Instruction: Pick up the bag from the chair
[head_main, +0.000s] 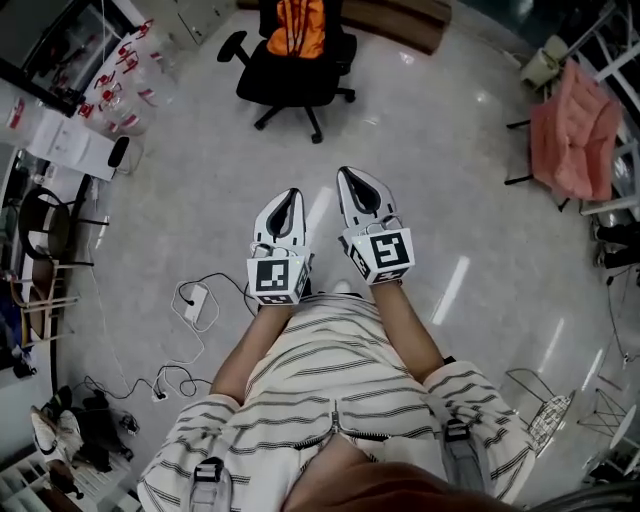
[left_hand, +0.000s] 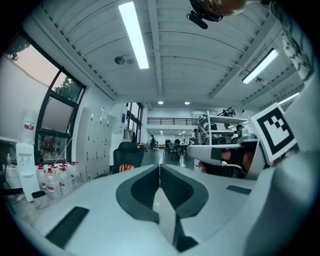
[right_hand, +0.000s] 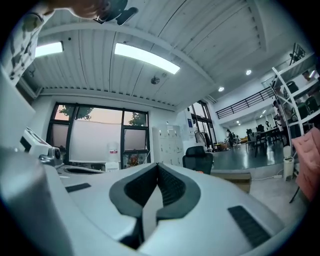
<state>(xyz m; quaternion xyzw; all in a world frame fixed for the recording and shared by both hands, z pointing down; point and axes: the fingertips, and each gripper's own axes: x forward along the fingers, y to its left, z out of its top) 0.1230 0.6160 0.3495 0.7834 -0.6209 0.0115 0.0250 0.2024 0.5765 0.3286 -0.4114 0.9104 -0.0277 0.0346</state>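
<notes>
Left gripper and right gripper sit mid-frame in the head view, side by side, level, tips toward the top of the frame. Jaws of both are pressed together, with nothing between the pads in either gripper view. Both must open before any grasp.

Bare grey floor lies between the tips and the target. The black office chair is at top centre, well apart from both grippers. The orange bag rests on its seat against the backrest.

Bag looks like soft fabric. My guess is light and limp, likely to sag and swing once lifted. Dark strap-like lines cross it, too small to confirm. Best hold is probably a strap or the bunched top edge, not the smooth face.

Off-task: power strip on floor at left, pink cloth at right.
</notes>
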